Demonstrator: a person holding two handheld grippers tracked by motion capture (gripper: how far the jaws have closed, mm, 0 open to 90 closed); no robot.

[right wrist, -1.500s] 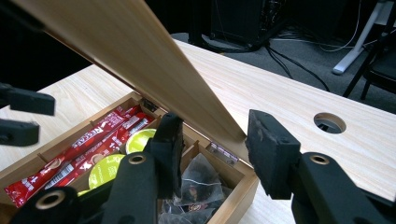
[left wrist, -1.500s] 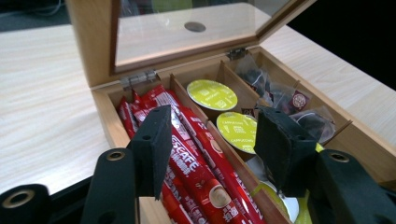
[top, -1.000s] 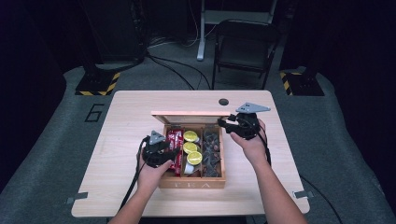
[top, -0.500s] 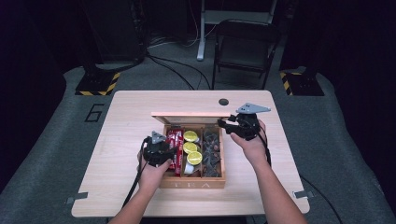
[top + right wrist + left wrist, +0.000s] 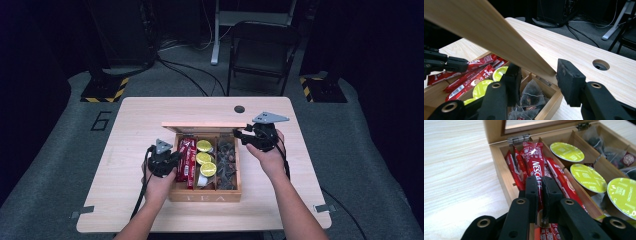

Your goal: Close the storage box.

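1. A wooden tea box (image 5: 205,192) is sitting near the middle of the light wooden table (image 5: 135,120), its lid (image 5: 205,127) standing open at the far edge
2. The left gripper (image 5: 539,187) is reaching into the box's left compartment, and its jaws, which have just been closing, are now pressing together on a red Nescafé stick sachet (image 5: 534,166)
3. The held sachet is pointing away from the gripper toward the lid's hinge (image 5: 518,139), lying slightly above the other red sachets (image 5: 514,172) packed in the same compartment
4. In the high view the left gripper (image 5: 165,161) is sitting at the box's left wall, with the person's left hand (image 5: 157,185) wrapping it from below
5. The right gripper (image 5: 537,77) is holding its jaws apart on either side of the open lid's (image 5: 486,32) corner; the pads are possibly touching the wood, but the angle is making that hard to tell
6. In the high view the right gripper (image 5: 250,137) is hovering at the box's far right corner, beside the lid's end
7. The middle compartment is holding lime-green cappuccino capsules (image 5: 587,173), three of them showing face up
8. The right compartment is holding dark pyramid tea bags (image 5: 531,96)
9. A round cable hole (image 5: 239,109) is showing in the table beyond the box
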